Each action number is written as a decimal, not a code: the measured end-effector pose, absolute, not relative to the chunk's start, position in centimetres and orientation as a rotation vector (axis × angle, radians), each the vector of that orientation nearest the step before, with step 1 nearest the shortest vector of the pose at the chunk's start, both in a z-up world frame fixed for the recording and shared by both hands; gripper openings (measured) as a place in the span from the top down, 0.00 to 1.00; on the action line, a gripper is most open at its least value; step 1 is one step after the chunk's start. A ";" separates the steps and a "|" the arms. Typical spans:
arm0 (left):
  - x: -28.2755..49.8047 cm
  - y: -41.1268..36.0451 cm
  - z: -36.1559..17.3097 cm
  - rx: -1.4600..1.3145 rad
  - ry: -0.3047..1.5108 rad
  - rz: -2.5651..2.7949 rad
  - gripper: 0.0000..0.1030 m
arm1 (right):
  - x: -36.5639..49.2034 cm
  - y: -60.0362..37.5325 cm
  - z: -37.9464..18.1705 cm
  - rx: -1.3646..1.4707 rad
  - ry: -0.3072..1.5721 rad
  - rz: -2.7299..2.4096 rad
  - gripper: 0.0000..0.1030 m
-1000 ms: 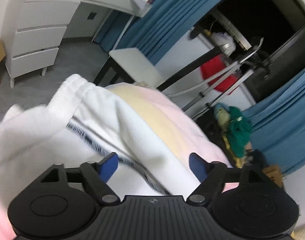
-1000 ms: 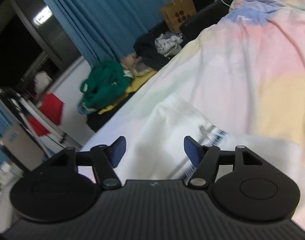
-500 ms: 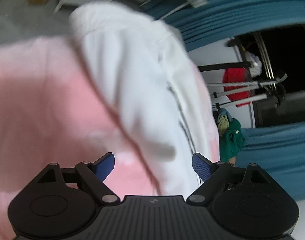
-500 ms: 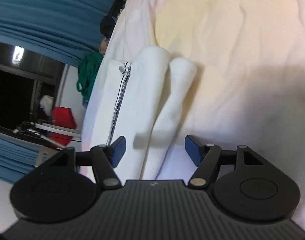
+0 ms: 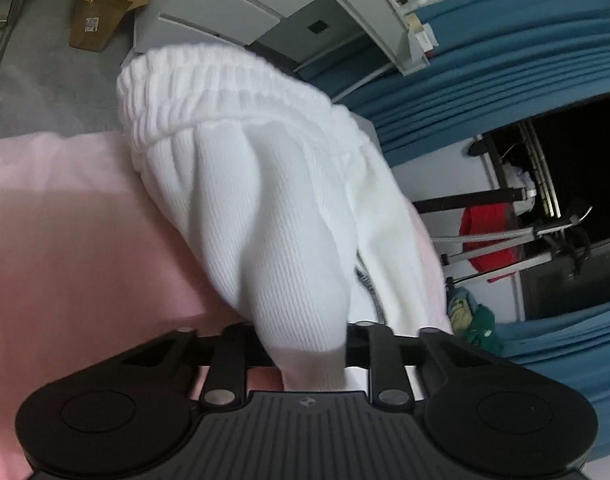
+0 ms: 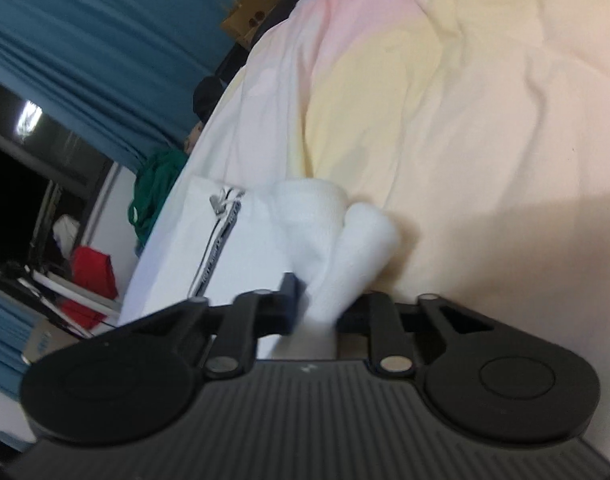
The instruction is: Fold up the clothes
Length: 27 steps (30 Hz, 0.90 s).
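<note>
White ribbed-knit trousers (image 5: 265,208) with gathered elastic waistband (image 5: 209,92) and black-and-white patterned side stripe (image 6: 219,248). Lying on pastel pink-and-yellow bedspread (image 6: 465,120), near its edge. Waistband end bunched and raised off the bed; two rolled cuffed leg ends (image 6: 345,220) side by side, touching.

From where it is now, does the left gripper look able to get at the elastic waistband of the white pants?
Probably not directly. The left gripper is already shut on a fold of the white pants, and the waistband lies at the cloth's far end. It would have to let go first.
</note>
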State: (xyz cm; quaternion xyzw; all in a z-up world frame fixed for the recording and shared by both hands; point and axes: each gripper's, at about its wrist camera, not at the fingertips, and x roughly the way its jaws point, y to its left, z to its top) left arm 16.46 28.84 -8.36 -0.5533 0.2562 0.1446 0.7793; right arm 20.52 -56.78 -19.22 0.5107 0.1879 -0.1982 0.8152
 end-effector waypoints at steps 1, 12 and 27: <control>16.1 29.1 -8.0 -1.199 0.548 0.309 0.83 | 20.3 -56.8 -19.0 1.087 0.391 -0.423 0.89; 10.4 31.6 -4.3 -1.244 0.521 0.276 0.84 | 14.8 -56.3 -15.0 1.181 0.350 -0.437 0.91; 2.4 31.6 -4.0 -1.028 0.631 0.321 0.76 | 7.4 -53.2 -15.9 1.189 0.447 -0.641 0.88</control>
